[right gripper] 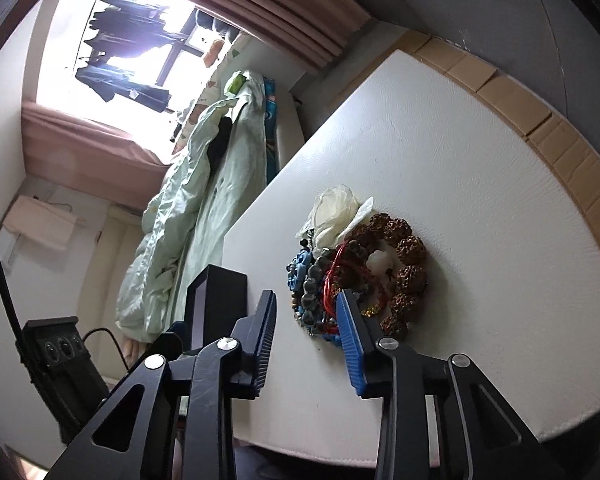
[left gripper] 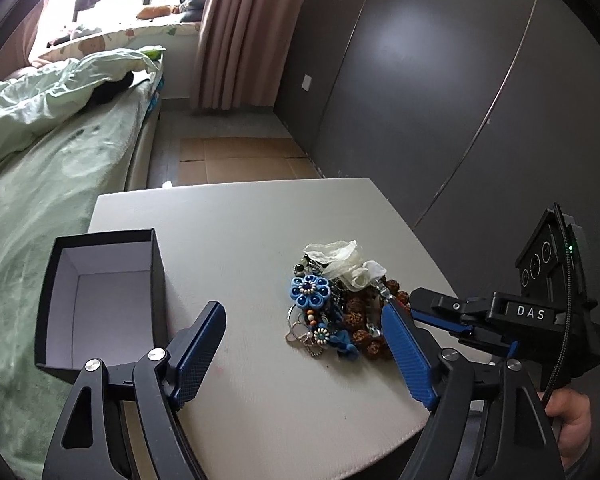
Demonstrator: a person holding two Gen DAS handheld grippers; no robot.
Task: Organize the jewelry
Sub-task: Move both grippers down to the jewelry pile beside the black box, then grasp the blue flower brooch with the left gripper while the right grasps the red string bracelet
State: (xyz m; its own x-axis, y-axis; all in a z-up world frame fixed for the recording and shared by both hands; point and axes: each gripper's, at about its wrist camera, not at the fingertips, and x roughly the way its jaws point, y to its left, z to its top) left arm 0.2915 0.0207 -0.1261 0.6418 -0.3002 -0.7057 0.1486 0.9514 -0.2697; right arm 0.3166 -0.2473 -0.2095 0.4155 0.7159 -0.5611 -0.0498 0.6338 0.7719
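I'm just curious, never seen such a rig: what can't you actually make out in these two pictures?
- Left wrist view: the near floor of the open black cardboard box, hidden by the left gripper.
- Both views: how many pieces the tangled jewelry pile holds; they overlap.
- Right wrist view: the box's inside; only its outer wall shows.
- Right wrist view: the pile's near edge, behind the right gripper.

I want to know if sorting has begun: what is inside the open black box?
Nothing shows inside the open black cardboard box: only bare white lining. Its near bottom corner is covered by the left gripper.
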